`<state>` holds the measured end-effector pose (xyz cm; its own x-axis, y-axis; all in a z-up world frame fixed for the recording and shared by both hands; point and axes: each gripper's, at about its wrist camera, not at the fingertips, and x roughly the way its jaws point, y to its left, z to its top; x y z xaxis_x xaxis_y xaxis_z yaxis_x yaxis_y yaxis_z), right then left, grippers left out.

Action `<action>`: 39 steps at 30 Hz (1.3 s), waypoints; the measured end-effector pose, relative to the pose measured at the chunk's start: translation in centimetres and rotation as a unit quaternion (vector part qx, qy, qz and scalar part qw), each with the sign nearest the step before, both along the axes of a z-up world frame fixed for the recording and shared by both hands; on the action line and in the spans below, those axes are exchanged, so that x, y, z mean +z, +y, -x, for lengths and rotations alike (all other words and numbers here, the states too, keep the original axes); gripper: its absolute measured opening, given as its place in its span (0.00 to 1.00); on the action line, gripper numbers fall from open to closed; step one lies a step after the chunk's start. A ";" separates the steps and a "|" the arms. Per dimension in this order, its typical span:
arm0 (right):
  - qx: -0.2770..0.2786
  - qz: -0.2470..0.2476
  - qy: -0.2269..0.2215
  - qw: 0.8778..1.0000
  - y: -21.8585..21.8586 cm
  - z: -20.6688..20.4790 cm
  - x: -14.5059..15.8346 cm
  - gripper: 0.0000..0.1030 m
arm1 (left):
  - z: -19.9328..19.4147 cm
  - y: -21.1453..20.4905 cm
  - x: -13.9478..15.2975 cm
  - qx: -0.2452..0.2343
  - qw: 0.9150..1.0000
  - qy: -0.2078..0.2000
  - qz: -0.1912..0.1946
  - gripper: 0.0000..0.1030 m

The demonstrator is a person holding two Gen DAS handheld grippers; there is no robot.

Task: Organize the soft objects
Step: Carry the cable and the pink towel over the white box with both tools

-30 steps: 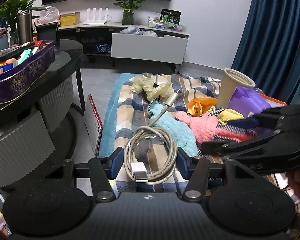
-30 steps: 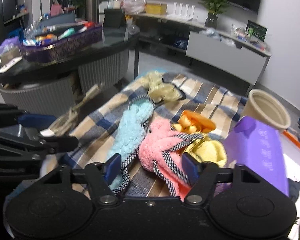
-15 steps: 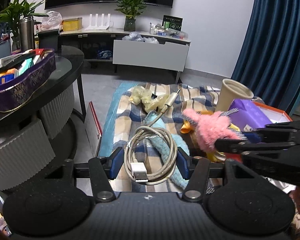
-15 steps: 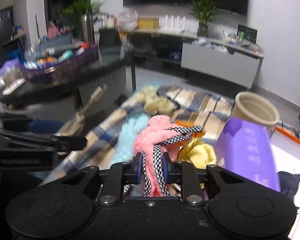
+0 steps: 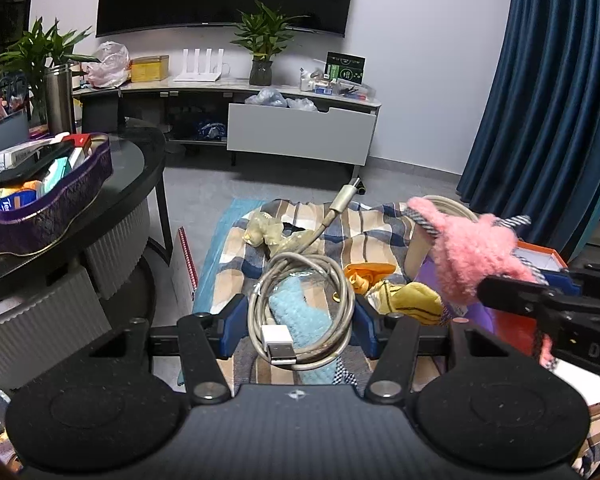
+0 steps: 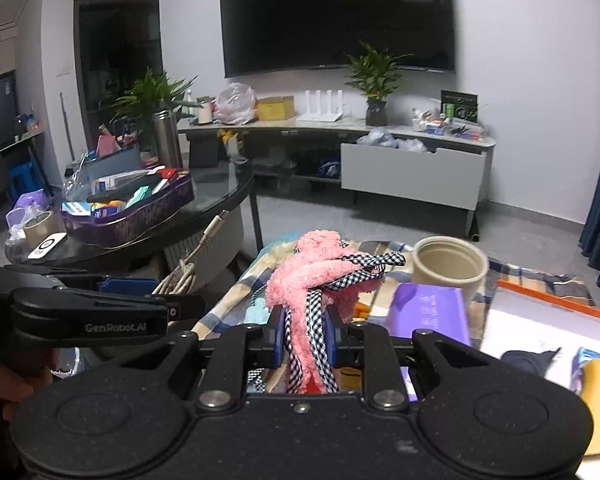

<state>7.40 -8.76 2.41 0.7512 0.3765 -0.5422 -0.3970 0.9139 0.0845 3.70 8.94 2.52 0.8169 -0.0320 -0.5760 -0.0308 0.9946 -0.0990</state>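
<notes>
Right hand-held gripper [image 6: 302, 336] clamped; left hand-held gripper [image 5: 298, 322] apparently gripping.

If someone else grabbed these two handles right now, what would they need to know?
Right hand-held gripper: shut on the pink fluffy item, lifted above the plaid blanket.
Left hand-held gripper: a coiled USB cable sits between its fingers; whether it grips it is unclear.
On the blanket: blue fluffy item, yellow sock, orange piece.
Done: pink item picked up.
Left: place it and sort the others.
</notes>
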 end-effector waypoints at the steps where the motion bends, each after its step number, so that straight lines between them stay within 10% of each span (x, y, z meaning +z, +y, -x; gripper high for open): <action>1: -0.003 -0.001 -0.001 1.000 -0.3 0.2 0.2 0.24 | -0.1 -0.2 0.2 0.001 1.000 0.000 -0.001 0.54; 39: -0.079 -0.015 -0.026 0.996 -6.6 3.5 2.3 0.24 | -0.8 -6.2 1.7 -0.065 0.998 -0.011 -0.012 0.54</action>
<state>3.93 -15.37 4.70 0.8293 0.2659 -0.4915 -0.2525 0.9629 0.0950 4.46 2.77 4.20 0.8191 -0.1253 -0.5599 0.1015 0.9921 -0.0735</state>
